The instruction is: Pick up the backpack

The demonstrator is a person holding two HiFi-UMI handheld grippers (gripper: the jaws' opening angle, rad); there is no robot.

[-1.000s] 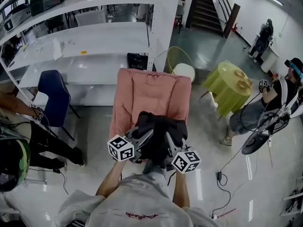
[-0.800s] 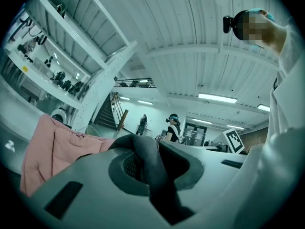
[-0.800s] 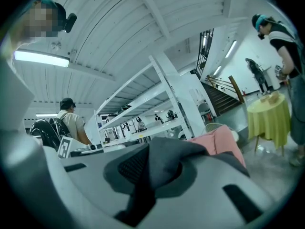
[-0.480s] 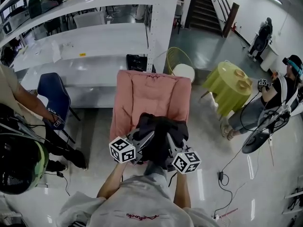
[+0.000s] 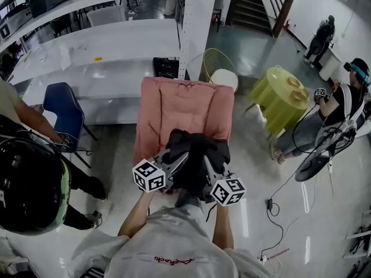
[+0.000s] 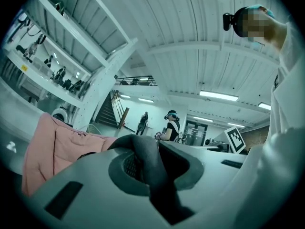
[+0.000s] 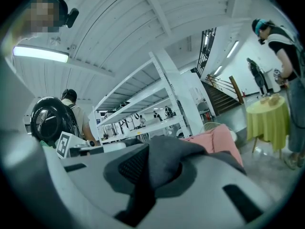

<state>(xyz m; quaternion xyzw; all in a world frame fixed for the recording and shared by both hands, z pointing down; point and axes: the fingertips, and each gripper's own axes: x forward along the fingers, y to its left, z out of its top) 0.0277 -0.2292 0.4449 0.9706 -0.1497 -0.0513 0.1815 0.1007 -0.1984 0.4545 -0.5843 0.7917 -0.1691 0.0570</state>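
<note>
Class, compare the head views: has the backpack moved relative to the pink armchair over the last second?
No. The backpack sits at the same spot over the front edge of the pink armchair; both only shifted together in the picture.

Helmet looms larger at the left edge
The black helmet (image 5: 32, 193) fills far more of the head view's lower left than a second ago; a person's beige sleeve (image 5: 7, 100) now shows above it, beside the blue chair (image 5: 62, 106)

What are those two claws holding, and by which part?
Both hold the black backpack: left gripper and right gripper each pinch a dark strap or fold of it.
</note>
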